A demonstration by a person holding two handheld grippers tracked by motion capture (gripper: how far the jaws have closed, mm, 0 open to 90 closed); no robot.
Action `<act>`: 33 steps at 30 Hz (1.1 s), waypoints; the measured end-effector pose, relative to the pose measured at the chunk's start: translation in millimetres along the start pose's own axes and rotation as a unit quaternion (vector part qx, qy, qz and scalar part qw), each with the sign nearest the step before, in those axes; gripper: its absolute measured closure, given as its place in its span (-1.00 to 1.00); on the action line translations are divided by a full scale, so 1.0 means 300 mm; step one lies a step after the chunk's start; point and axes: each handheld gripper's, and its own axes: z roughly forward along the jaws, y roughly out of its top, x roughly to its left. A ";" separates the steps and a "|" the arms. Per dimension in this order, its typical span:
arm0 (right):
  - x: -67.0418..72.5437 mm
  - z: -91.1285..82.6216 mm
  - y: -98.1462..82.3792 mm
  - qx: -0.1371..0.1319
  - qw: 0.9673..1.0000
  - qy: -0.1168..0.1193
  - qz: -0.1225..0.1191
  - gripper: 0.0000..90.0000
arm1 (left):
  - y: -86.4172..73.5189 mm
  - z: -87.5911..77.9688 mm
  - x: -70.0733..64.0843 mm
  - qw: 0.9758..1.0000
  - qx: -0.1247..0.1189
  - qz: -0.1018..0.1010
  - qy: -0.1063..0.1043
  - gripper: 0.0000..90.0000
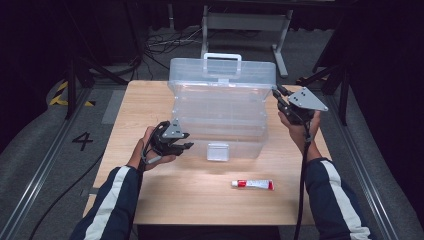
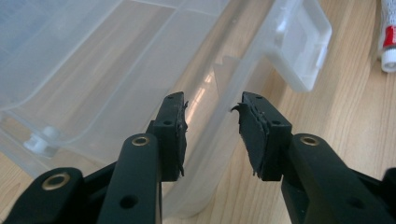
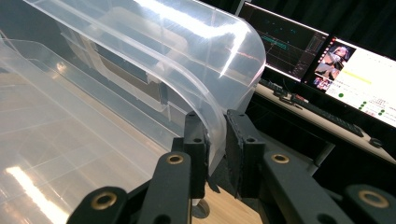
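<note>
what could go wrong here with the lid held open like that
The right gripper pinches only the thin corner edge of the clear lid, so it might slip out and drop shut. The left gripper straddles the box's front wall without clamping, so the box may slide toward the tube.

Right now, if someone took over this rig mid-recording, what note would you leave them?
Right tool: jaws closed on the lower corner edge of the raised lid of the clear storage box, holding it up at the box's right rear.
Left tool: jaws astride the box's front wall near its left corner, with a gap at each pad; not clamped.
Things: box at mid-table, its front latch hanging loose; a red-and-white tube lies on the table in front of it.
Done: box unlatched and opened.
Left: probably put the tube in the box, though that is only a guess.
</note>
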 end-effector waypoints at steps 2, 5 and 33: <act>-0.005 0.005 0.008 0.005 1.000 0.002 -0.009 0.78 | 0.003 0.006 0.002 1.000 0.002 0.005 -0.007 0.40; -0.013 0.012 0.012 0.007 1.000 0.001 -0.014 0.79 | 0.002 0.015 0.003 1.000 0.011 0.020 -0.009 0.44; -0.029 0.062 0.041 0.015 1.000 -0.024 -0.015 0.85 | -0.002 0.027 0.022 0.998 0.029 0.041 -0.029 0.62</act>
